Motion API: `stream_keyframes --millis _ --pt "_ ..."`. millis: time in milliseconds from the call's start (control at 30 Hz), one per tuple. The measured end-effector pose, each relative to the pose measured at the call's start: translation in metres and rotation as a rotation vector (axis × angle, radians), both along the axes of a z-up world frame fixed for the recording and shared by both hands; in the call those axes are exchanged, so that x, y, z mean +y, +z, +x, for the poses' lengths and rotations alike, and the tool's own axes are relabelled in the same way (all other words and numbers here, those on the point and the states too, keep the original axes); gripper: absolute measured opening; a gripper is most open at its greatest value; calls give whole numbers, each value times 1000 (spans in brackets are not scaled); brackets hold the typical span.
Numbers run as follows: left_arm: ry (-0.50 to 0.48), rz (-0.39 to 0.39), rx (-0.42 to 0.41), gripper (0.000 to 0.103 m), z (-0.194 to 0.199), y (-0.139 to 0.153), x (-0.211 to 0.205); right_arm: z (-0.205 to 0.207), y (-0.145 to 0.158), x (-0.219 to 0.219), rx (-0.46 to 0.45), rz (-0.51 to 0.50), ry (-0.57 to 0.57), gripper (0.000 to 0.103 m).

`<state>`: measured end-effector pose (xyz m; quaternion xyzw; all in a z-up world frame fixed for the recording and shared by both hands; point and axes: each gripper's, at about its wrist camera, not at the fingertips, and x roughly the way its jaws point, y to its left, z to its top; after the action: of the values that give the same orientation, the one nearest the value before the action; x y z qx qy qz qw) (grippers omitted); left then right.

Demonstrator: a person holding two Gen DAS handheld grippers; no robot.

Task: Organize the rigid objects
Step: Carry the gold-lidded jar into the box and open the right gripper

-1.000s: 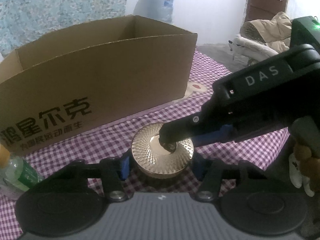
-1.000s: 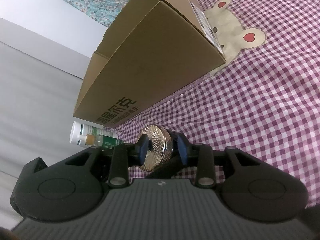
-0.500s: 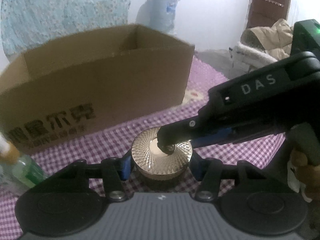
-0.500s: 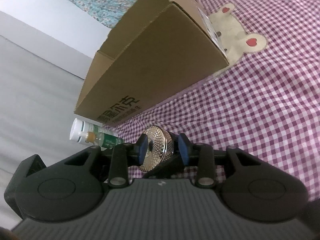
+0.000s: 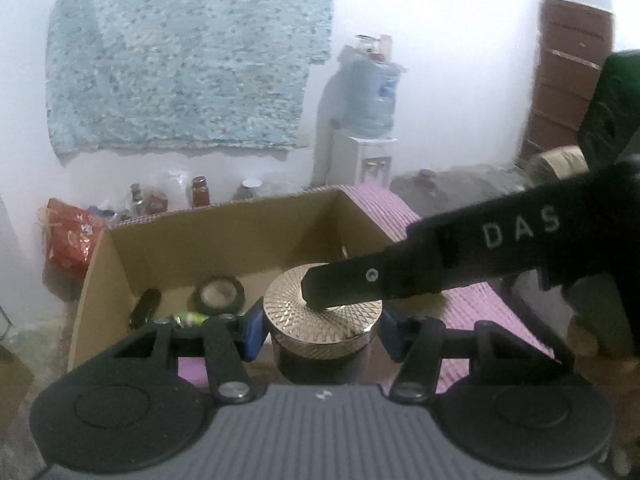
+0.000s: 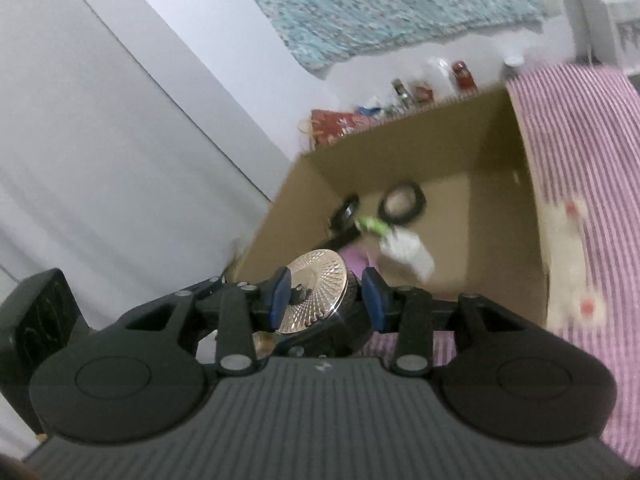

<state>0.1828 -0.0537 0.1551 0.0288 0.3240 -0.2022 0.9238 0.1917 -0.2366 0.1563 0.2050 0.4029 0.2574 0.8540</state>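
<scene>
Above the box, left jaws clamp the jar; right jaws opening.

Jar now above box, prob.

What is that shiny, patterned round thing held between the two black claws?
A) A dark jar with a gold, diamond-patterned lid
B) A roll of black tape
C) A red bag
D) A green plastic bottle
A: the jar with its gold lid sits between the left gripper pads, above the cardboard box; the tape roll lies inside the box.
</scene>
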Motion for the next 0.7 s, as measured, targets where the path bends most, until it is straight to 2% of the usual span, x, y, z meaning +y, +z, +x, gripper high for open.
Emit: stream_keyframes --millis 167,367,533,700 --pt "60 -4 57 57 58 -2 -15 70 6 3 52 -25 29 40" --pt "94 16 181 57 119 -30 -26 145 -16 7 162 -75 46 42" --pt "120 33 249 57 151 -52 -31 184 -36 14 229 -132 60 42" --pt "135 30 315 57 172 -65 -32 202 -51 19 259 -180 74 42"
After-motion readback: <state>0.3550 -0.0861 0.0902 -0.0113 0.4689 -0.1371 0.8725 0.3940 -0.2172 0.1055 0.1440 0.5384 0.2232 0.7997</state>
